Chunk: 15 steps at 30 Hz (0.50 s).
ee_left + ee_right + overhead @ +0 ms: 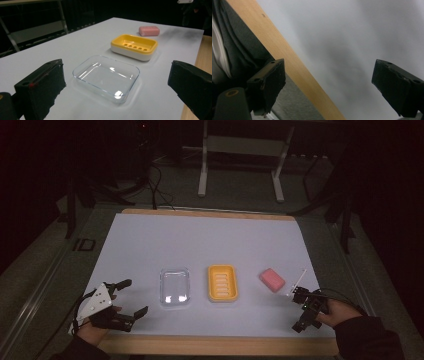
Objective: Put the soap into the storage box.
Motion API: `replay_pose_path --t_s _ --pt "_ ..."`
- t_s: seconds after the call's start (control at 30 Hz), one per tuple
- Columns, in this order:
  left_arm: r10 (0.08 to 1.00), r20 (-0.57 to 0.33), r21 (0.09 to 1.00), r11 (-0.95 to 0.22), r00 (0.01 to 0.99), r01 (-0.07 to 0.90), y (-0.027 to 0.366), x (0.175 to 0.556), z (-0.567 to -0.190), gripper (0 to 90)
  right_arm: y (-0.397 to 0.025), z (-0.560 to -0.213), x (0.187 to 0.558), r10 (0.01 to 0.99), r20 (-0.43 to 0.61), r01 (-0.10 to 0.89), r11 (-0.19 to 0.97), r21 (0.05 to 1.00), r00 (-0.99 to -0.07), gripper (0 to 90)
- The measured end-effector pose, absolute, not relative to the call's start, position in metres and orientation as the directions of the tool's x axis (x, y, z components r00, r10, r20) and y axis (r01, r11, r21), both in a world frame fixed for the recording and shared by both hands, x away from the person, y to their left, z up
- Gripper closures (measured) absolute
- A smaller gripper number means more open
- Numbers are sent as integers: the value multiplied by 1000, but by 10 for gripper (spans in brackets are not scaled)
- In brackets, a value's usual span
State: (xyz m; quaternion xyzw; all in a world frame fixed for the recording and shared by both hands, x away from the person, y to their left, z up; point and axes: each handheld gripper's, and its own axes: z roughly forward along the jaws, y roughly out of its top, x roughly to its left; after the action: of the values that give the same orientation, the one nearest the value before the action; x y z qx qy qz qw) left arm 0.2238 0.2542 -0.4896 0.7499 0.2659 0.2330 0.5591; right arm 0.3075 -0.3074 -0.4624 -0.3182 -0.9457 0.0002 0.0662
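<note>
On the white table cover (pixel 200 240) three things lie in a row near the front: a clear plastic dish (pixel 175 287), a yellow soap dish (pixel 223 283) with drain slots, and a pink soap bar (pixel 272 279). My left gripper (pixel 132 298) is open just left of the clear dish, nothing between its jaws. Its view looks across the clear dish (pixel 106 77) to the yellow soap dish (pixel 134 46) and the soap bar (pixel 149 30). My right gripper (pixel 299 311) is open at the front right, below the soap bar, over bare cover (pixel 352 37) beside the wooden edge (pixel 287 62).
The table's wooden front edge (pixel 215 345) runs between the person's hands. Behind the table stand a white desk frame (pixel 202 170) and loose cables (pixel 157 187) on a dark floor. The far half of the cover is bare.
</note>
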Motion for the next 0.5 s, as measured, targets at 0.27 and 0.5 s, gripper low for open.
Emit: replay_pose_path --t_s 0.27,0.5 --pt "709 51 958 -234 704 167 265 229 -487 12 -320 -461 310 718 59 718 695 -24 -693 133" --pt "699 49 956 -241 714 170 264 235 -486 13 -322 -462 312 762 68 764 645 -3 -644 175"
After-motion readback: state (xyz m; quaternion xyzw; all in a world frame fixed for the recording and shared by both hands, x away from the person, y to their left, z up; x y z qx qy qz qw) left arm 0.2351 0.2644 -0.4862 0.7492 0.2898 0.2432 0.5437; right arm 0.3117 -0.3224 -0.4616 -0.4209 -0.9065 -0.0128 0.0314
